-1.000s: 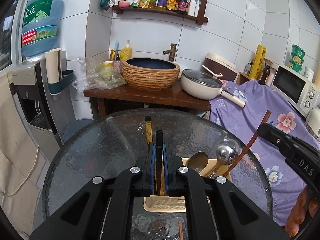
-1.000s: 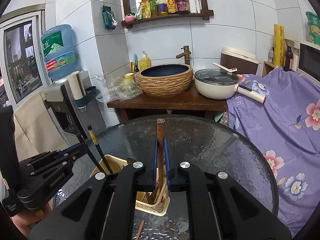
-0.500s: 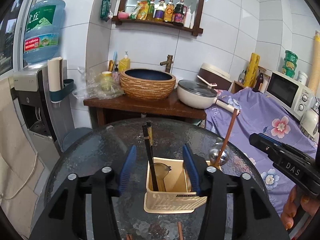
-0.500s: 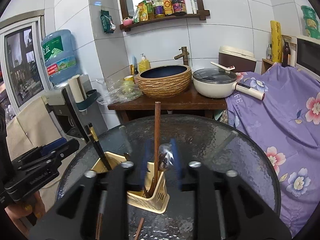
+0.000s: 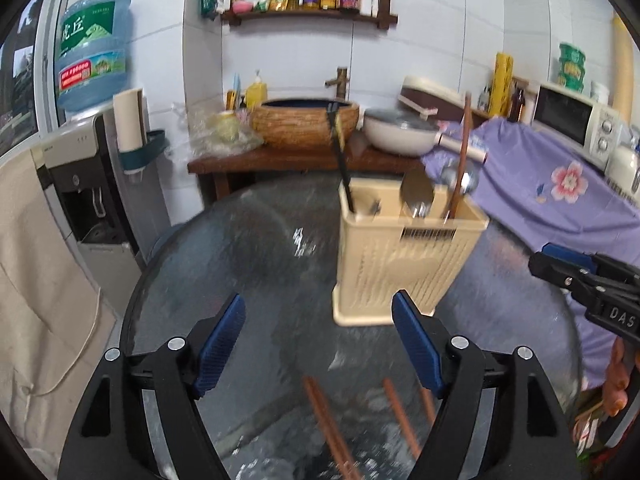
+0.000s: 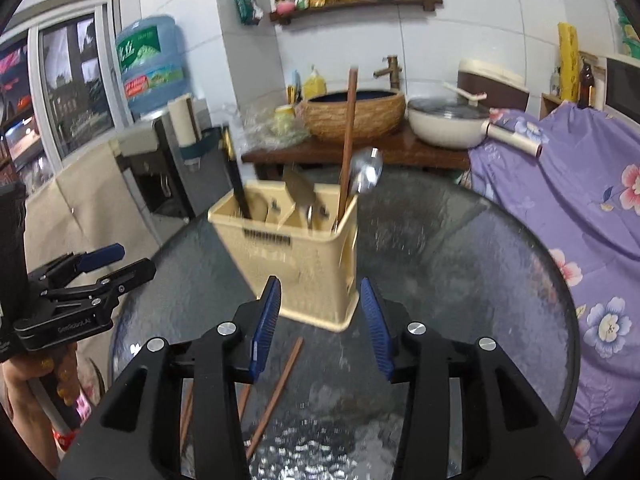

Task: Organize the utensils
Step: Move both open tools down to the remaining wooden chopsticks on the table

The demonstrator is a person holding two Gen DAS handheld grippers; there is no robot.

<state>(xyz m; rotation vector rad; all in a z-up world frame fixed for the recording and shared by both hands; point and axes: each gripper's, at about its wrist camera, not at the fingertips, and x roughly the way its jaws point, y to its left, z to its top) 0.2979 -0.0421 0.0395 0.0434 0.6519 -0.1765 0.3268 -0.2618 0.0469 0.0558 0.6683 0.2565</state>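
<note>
Left gripper [image 5: 319, 338] is held spread, nothing between its pads. Beige utensil holder [image 5: 404, 256] is seen upright on the glass table [image 5: 240, 248] — black chopsticks [image 5: 340, 160], spoons [image 6: 366, 172] and a brown chopstick [image 6: 347, 140] stand inside. Loose brown chopsticks [image 6: 276, 392] lie just before it. Right gripper [image 6: 320, 320] is also spread, empty.

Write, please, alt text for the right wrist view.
A beige utensil holder stands on a round glass table, holding black chopsticks, spoons and a brown wooden handle. The open right hand-held gripper is in front, with loose brown chopsticks below it.
</note>
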